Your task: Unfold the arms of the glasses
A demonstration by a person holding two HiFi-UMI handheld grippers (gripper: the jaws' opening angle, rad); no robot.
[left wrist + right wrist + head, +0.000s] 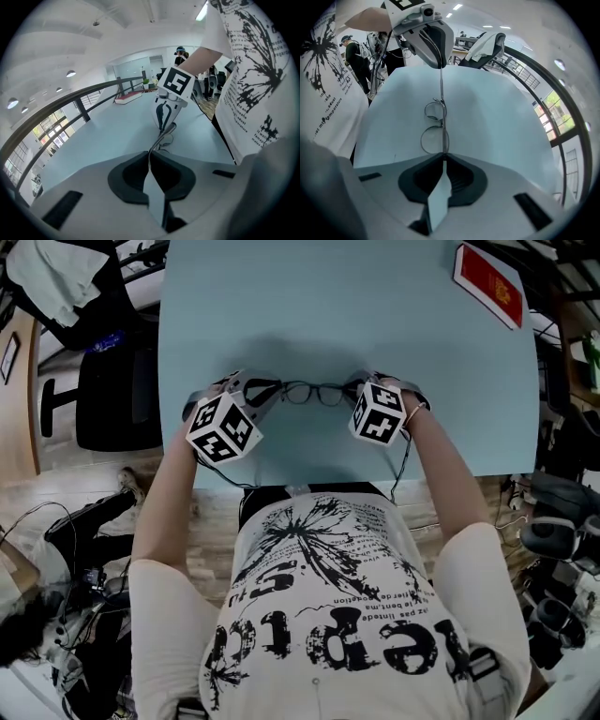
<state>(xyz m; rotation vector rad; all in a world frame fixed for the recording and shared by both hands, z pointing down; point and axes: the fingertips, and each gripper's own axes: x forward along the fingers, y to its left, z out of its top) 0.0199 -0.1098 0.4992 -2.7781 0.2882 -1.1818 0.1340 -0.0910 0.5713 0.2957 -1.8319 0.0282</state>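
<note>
A pair of thin dark-rimmed glasses (314,393) hangs just above the light blue table (337,306), between my two grippers. My left gripper (260,390) is shut on the tip of one thin arm (161,138). That arm runs straight out of its jaws toward the right gripper (165,115). My right gripper (442,157) is shut on the other end of the frame. In the right gripper view both round lenses (435,139) lie just beyond its jaws. The thin arm (441,84) continues from them up to the left gripper (433,40).
A red booklet (487,282) lies at the table's far right corner. A black office chair (112,381) stands left of the table, and cluttered gear sits on the floor at both sides. The person's torso presses near the table's front edge (309,486).
</note>
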